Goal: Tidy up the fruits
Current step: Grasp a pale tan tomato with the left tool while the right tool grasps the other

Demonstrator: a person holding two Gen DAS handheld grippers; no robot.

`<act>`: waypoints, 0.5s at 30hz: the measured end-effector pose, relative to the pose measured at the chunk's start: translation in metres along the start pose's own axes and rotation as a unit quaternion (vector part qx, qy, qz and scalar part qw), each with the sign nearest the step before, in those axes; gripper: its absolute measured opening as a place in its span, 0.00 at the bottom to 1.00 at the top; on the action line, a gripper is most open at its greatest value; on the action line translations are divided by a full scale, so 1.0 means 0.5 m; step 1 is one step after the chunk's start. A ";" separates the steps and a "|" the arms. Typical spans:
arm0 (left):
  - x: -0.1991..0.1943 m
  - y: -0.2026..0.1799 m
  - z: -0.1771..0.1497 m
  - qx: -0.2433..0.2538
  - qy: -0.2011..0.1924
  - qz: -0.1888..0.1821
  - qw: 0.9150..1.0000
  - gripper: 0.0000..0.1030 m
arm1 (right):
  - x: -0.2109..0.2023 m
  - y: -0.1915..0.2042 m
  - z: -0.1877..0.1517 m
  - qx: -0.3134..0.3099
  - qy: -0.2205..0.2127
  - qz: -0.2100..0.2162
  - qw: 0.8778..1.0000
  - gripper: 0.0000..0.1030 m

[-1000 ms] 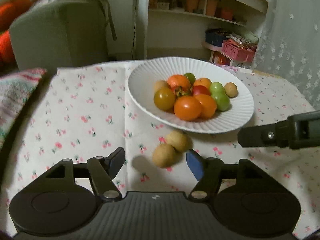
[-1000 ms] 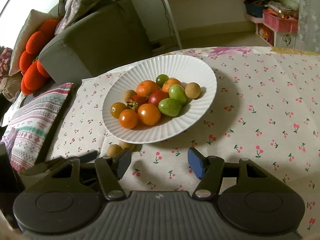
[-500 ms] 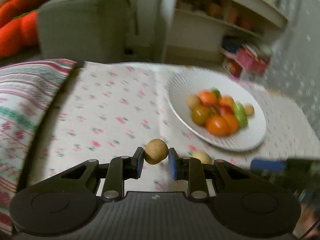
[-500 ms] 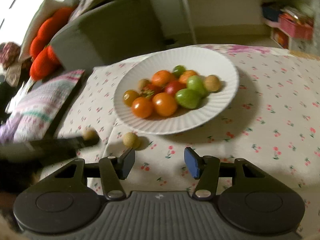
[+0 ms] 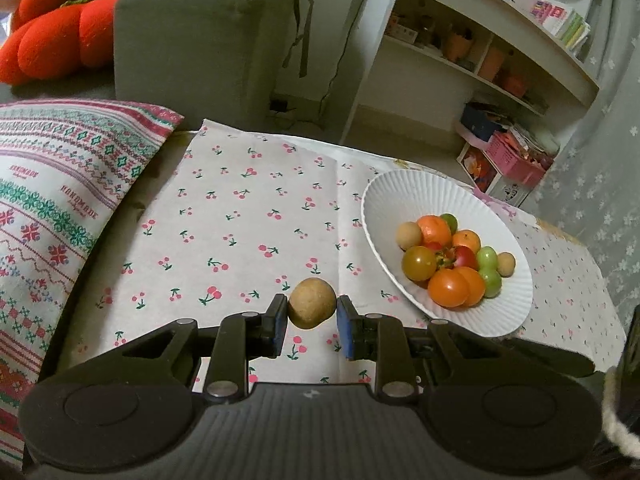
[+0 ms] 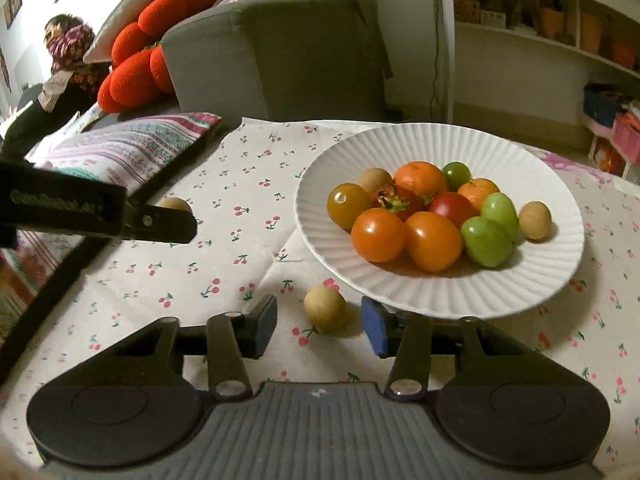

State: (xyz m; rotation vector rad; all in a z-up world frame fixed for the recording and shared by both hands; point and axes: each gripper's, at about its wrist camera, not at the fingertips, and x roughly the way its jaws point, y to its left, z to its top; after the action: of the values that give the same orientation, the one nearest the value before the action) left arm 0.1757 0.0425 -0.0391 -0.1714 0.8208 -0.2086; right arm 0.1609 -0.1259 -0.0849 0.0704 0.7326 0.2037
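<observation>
A desk under a cherry-print cloth (image 5: pixel 248 216) carries a white ribbed plate (image 6: pixel 440 288) heaped with orange, red and green tomatoes and two tan longans. The left gripper (image 5: pixel 312 320) has its fingers clamped on one tan longan (image 5: pixel 312 307), lifted clear of the cloth, left of the plate. The right gripper (image 6: pixel 319 322) is closing its fingers around a second longan (image 6: pixel 325 309) that lies on the cloth beside the plate's near rim, pads not touching it.

- Dim, warm indoor light over my view; colours go yellowish.
- Fisheye bends the far shelves (image 5: pixel 480 60).
- Both pictures sharp; soft shadow under the plate (image 6: pixel 540 280).
</observation>
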 end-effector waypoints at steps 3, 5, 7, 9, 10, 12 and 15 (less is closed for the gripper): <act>0.000 0.003 0.002 -0.004 -0.001 0.000 1.000 0.24 | 0.008 0.008 -0.003 -0.014 0.013 0.001 1.000 0.21; -0.001 0.004 0.003 -0.006 -0.004 -0.002 1.000 0.24 | 0.001 0.016 0.000 -0.027 0.014 -0.004 1.000 0.20; -0.004 0.003 0.004 -0.006 -0.006 -0.003 1.000 0.23 | -0.013 0.017 0.004 -0.024 0.011 0.010 1.000 0.20; -0.006 0.002 0.004 -0.005 -0.008 -0.003 1.000 0.24 | -0.024 0.021 0.008 -0.022 0.010 0.016 1.000 0.20; -0.006 0.003 0.003 -0.006 -0.009 -0.003 1.000 0.23 | -0.027 0.022 0.008 -0.020 0.013 0.017 1.000 0.20; -0.006 0.004 0.004 -0.009 -0.009 -0.003 1.000 0.24 | -0.032 0.025 0.007 -0.017 0.017 0.022 0.999 0.20; -0.008 0.004 0.005 -0.011 -0.011 -0.002 1.000 0.23 | -0.050 0.028 0.011 -0.014 0.013 0.033 0.999 0.20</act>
State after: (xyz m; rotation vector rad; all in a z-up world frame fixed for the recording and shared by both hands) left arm 0.1753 0.0457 -0.0351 -0.1949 0.8009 -0.2015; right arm 0.1442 -0.1174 -0.0628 0.0655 0.7527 0.2790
